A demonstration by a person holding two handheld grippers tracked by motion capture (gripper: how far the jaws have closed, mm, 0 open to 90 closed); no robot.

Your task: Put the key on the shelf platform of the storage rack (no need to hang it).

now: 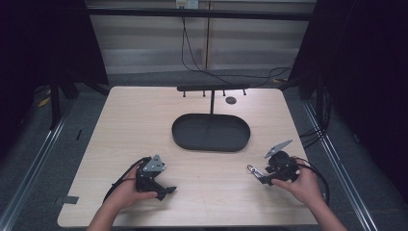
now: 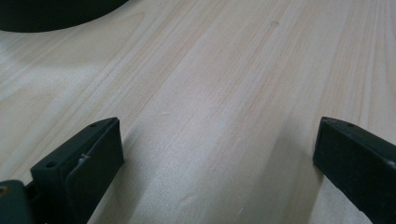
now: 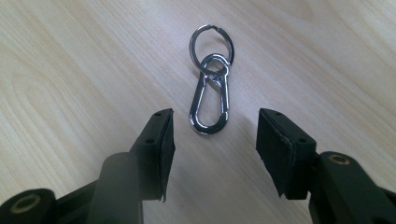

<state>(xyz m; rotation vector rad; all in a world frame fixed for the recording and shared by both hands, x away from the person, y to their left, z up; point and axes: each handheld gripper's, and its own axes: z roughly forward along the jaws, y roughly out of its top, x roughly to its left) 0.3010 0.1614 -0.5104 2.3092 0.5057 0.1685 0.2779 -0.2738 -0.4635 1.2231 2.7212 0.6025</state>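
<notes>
So I'm lining up my right tongs (image 3: 212,140) on the little carabiner clip (image 3: 211,98), the shiny one with a key ring (image 3: 211,44) hooked through its top. It's lying flat on the desk (image 1: 144,125), near the right edge on my side, and the clip's bottom end is sitting right between my jaws. The jaws are only partly spread and not touching the metal yet, so nothing's grabbed.

My left tongs (image 1: 166,191) are just resting over bare wood with the jaws wide apart, holding nothing.

I'm guessing the pickup is the step I'm on. Next bit needs me to nudge forward and down, then squeeze on the clip body without it skating away. Probably heading for the black hanger stand (image 1: 211,132) after that.
</notes>
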